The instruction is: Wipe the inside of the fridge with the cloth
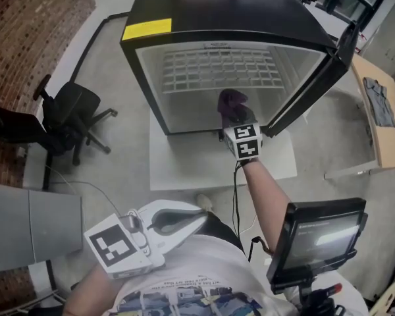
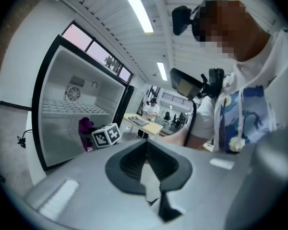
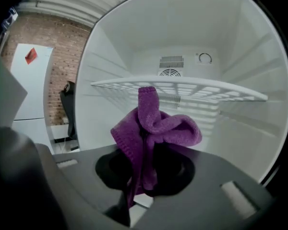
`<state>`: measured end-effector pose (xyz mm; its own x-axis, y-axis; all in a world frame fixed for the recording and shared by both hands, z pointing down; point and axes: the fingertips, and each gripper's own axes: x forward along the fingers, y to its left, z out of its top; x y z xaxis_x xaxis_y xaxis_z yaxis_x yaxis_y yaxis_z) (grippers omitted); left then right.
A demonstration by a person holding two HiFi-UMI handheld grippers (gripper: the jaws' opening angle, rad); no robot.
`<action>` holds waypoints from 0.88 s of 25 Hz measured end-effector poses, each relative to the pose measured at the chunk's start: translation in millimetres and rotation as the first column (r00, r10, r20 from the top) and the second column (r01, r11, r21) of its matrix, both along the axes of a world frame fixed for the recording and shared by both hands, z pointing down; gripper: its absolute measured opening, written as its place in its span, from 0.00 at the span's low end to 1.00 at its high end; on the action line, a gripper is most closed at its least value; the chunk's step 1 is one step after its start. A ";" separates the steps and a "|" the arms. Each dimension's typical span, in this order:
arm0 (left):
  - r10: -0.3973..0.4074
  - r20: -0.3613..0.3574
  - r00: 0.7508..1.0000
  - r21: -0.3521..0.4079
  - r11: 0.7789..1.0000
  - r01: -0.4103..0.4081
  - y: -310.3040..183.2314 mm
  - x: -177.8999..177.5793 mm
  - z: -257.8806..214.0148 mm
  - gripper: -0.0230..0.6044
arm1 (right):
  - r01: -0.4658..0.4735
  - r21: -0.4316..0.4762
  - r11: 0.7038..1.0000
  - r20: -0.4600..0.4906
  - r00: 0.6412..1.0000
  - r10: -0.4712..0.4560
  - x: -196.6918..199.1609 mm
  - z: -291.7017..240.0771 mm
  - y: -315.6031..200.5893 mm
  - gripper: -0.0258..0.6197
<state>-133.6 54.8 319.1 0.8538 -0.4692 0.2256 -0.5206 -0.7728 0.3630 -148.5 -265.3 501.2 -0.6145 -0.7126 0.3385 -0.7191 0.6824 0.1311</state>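
Observation:
A small black fridge [image 1: 204, 18] stands open on the floor, its white inside [image 3: 182, 47] holding a wire shelf [image 3: 182, 87]. My right gripper [image 1: 232, 114] is at the fridge's mouth, below the wire shelf [image 1: 220, 68], shut on a bunched purple cloth [image 3: 151, 133]. The cloth [image 1: 232, 101] pokes forward from the jaws. My left gripper [image 1: 184, 222] is held low near my body, well away from the fridge, jaws shut with nothing in them. In the left gripper view the cloth [image 2: 85, 126] and the right gripper's marker cube [image 2: 107, 135] show in front of the fridge.
The fridge door [image 1: 316, 84] swings open to the right. A white mat [image 1: 184, 157] lies under the fridge. A black office chair [image 1: 69, 114] stands left, a wooden table [image 1: 382, 110] right, and a monitor on a stand [image 1: 319, 239] close by my right side.

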 end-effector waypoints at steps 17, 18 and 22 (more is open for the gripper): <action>-0.079 0.010 0.997 0.015 0.997 0.079 -70.6 -17.0 -1.2 0.05 | -0.222 0.033 0.974 -0.173 0.959 0.224 40.5 23.6 -117.8 0.16; -0.089 0.010 0.996 0.012 0.996 0.088 -74.3 -17.9 -1.3 0.05 | -0.219 0.022 0.975 -0.180 0.959 0.219 38.9 27.7 -121.0 0.16; -0.114 0.014 0.993 -0.001 0.993 0.114 -86.9 -10.3 -1.1 0.05 | -0.186 -0.019 0.982 -0.194 0.964 0.179 35.8 42.8 -127.3 0.16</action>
